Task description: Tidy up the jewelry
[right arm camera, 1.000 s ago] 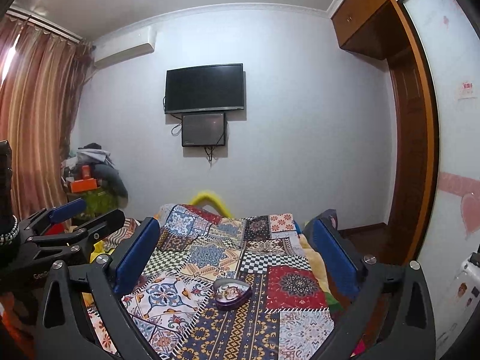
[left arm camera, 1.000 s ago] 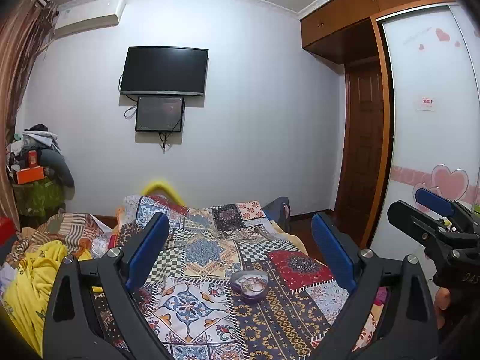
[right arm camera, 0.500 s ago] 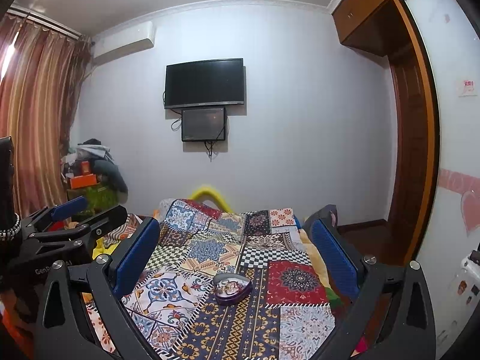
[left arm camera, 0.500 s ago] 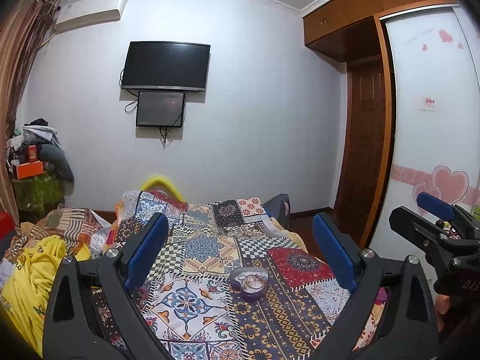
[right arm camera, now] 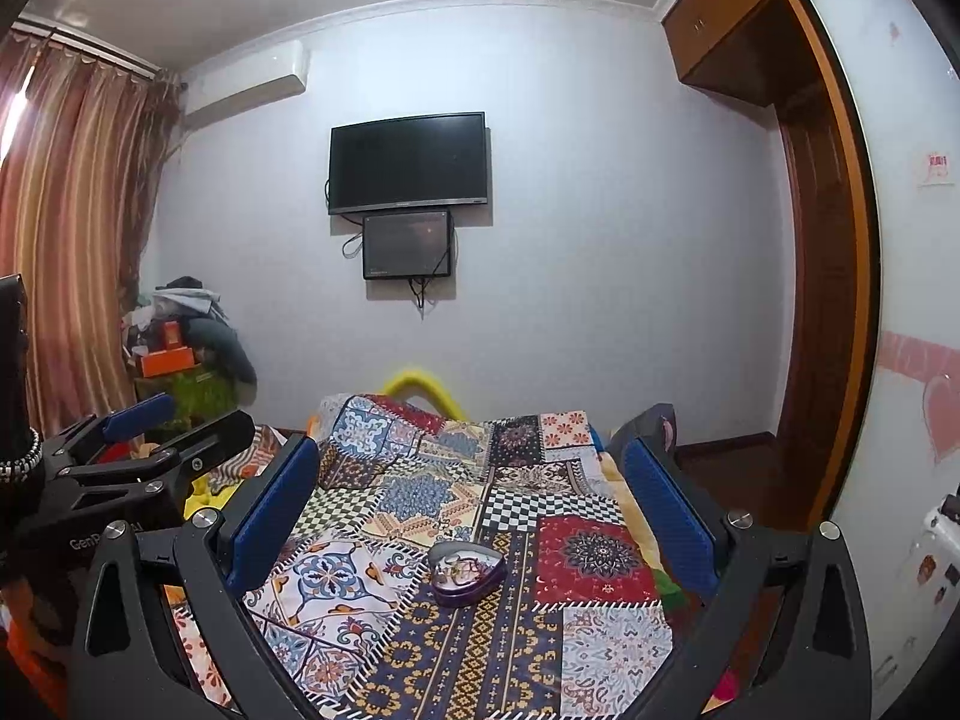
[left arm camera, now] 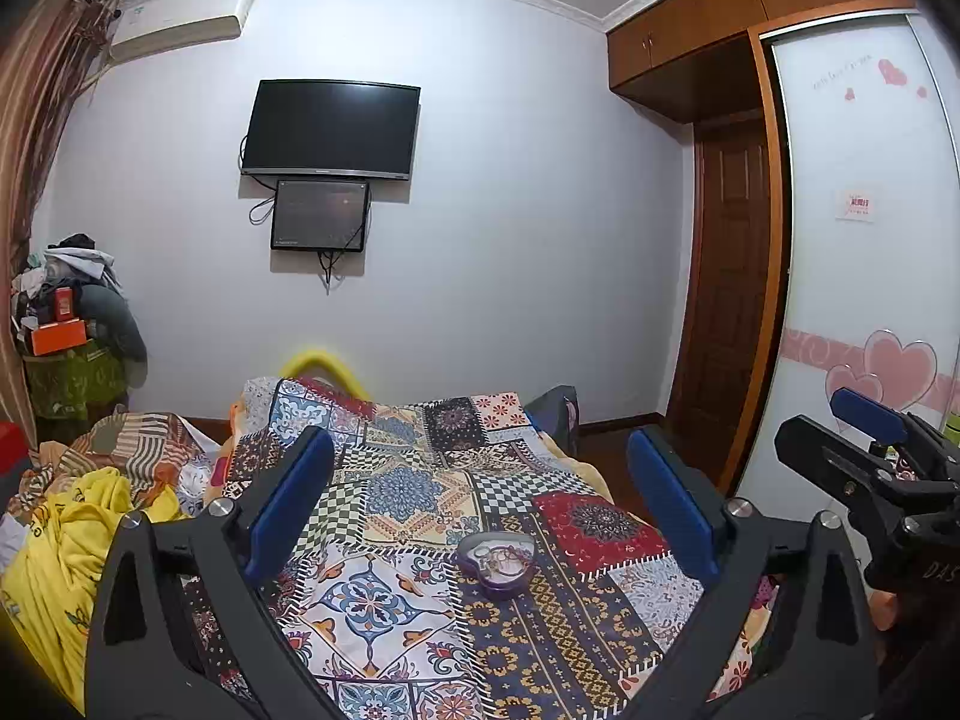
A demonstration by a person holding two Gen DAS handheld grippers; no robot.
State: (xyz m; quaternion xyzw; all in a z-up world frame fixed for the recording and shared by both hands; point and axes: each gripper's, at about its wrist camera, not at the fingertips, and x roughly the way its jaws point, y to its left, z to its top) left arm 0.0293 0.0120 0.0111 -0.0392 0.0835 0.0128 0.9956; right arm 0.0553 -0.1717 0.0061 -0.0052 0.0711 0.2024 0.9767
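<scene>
Bedroom scene, both wrist views. Heart-shaped purple tin (left arm camera: 497,558), lid off, sits on the patchwork bedspread (left arm camera: 384,600) near the bed's mid-line; inside it a tangle of jewelry (left arm camera: 501,557), prob. rings and a chain, too small to sort out. Left gripper (left arm camera: 480,504) is raised above the bed w/ blue pads spread wide, nothing between them; the tin shows in the gap but lies well below and ahead. Right gripper (right arm camera: 474,510) likewise wide apart and empty, tin (right arm camera: 467,575) framed between its fingers, not touched. Each gripper appears at the edge of the other's view (right one at far right of the left view, left one at far left of the right view), so they hang side by side, apart. Risks, as judged: (1) the tin rests on soft, yielding quilt, so a downward push on one rim could tip it and spill the contents into the busy pattern, where small pieces would be hard to find; (2) broad flat pads vs. thin tangled items: a pinch may drag several pieces out together or slip off; (3) both tools converging on one small tin could collide. No other jewelry seen on the bed.
</scene>
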